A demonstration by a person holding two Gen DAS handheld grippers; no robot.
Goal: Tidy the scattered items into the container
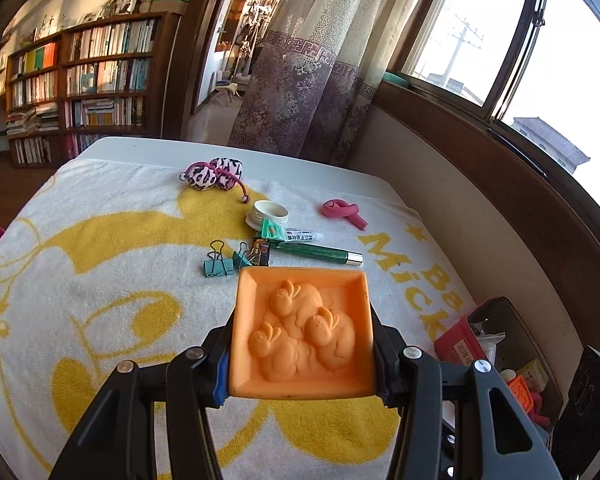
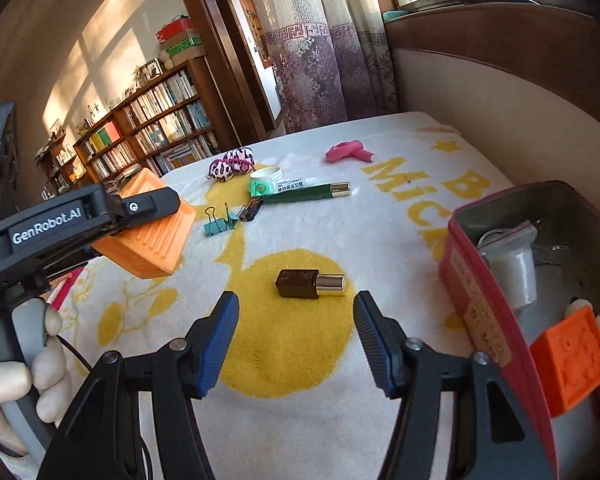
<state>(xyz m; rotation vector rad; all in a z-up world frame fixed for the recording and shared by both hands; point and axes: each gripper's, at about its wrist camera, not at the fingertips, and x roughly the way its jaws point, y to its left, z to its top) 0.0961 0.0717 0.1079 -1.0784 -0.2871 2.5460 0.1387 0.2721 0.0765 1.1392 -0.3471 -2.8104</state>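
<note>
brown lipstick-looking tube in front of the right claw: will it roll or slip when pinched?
The brown tube lies on its side on the terry towel, so the pile probably damps any rolling. Its body looks squared, which also argues against rolling. The gold end looks glossy and narrower, so it may be slippery; pinching the brown body seems safer. The right claw stands open just short of it.

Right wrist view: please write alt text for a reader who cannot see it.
The open right gripper hovers over a small brown and gold lipstick lying on a yellow-patterned towel. At left, the left gripper holds an orange block; a red tin with items inside stands at right.
</note>
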